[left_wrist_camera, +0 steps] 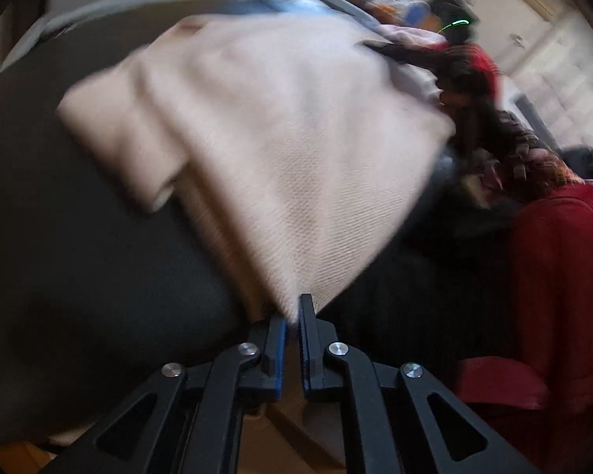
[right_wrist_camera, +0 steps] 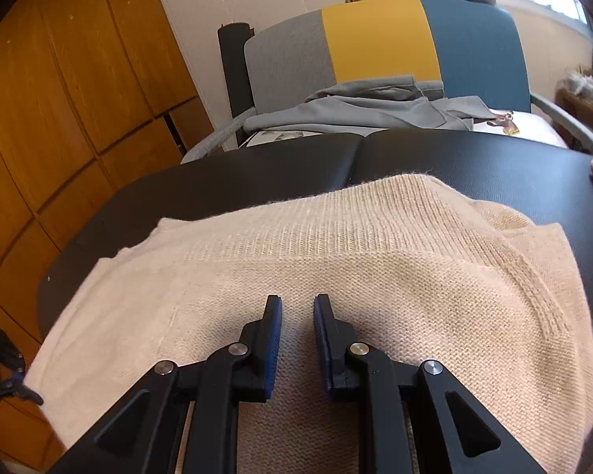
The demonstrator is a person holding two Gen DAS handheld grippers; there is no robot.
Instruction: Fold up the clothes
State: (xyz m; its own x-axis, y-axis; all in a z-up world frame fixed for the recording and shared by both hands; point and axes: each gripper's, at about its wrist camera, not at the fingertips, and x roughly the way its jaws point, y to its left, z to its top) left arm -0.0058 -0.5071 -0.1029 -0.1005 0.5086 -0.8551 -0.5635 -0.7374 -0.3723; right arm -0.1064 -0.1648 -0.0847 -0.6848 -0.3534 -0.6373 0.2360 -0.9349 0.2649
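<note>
My left gripper (left_wrist_camera: 295, 314) is pinched tight on a corner of the sweater (left_wrist_camera: 280, 150), which lies spread on the black table (left_wrist_camera: 79, 256). My right gripper (right_wrist_camera: 297, 316) hovers over the sweater's middle, jaws narrowly apart, holding nothing. To fold well, I'd carry the corner low across the sweater, right claw pinning the body as anchor (the knit looks soft and stretchy, so pull gently). It's cream, ribbed along one band; grey clothes (right_wrist_camera: 375, 106) wait beyond the table's far edge.

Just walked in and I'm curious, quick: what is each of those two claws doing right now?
Left gripper: closed, pinching a corner of the cream sweater.
Right gripper: slightly open over the sweater, gripping nothing.
</note>
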